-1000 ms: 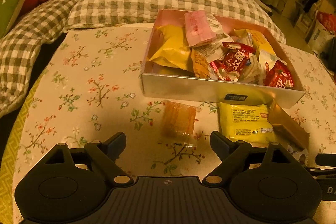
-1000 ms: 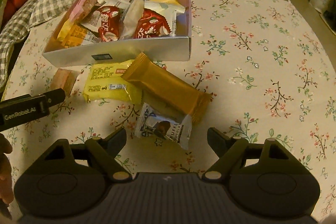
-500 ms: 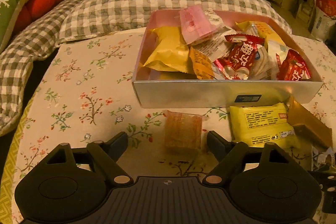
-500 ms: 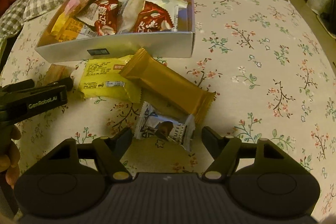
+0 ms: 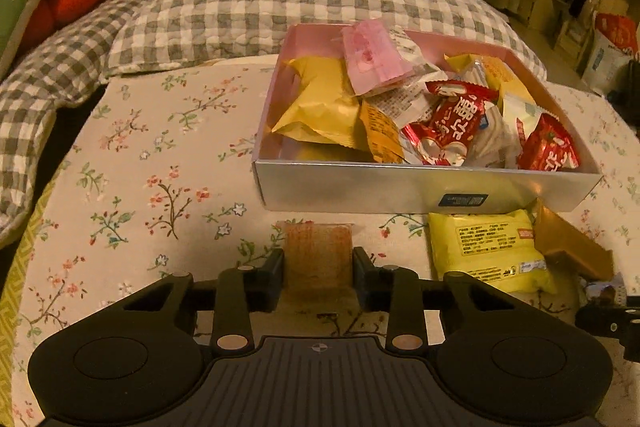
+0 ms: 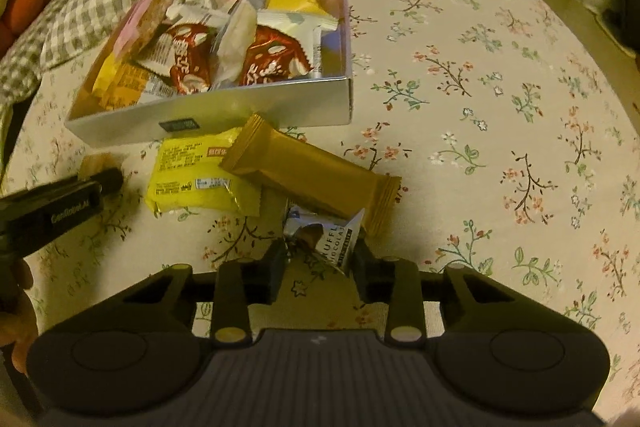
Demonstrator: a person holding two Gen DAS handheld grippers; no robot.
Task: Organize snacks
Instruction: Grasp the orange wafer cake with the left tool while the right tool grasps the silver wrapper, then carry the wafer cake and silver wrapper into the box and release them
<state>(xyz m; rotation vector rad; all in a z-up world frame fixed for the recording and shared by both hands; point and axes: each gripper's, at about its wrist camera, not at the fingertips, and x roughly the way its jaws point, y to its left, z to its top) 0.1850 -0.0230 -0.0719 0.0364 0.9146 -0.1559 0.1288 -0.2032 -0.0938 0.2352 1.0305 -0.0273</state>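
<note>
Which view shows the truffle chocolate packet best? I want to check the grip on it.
The right wrist view: the truffle chocolate packet sits between the right tool's fingers, which have just been closing on it, its label readable. The left wrist view shows only a sliver at the right edge.

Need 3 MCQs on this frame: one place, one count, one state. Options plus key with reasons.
1. Where is the yellow packet?
A. In the box
B. On the cloth, in front of the box
C. On the pillow

2. How many snacks lie outside the box?
A. Two
B. Four
C. Six

3. What is the left gripper doing?
A. Open over bare cloth
B. Shut on the orange packet
C. Holding the gold bar

Key: 1 B, it lies below the box's near wall. 2 B, orange packet, yellow packet, gold bar, truffle. 3 B, its jaws have just closed and press the packet's sides.
</note>
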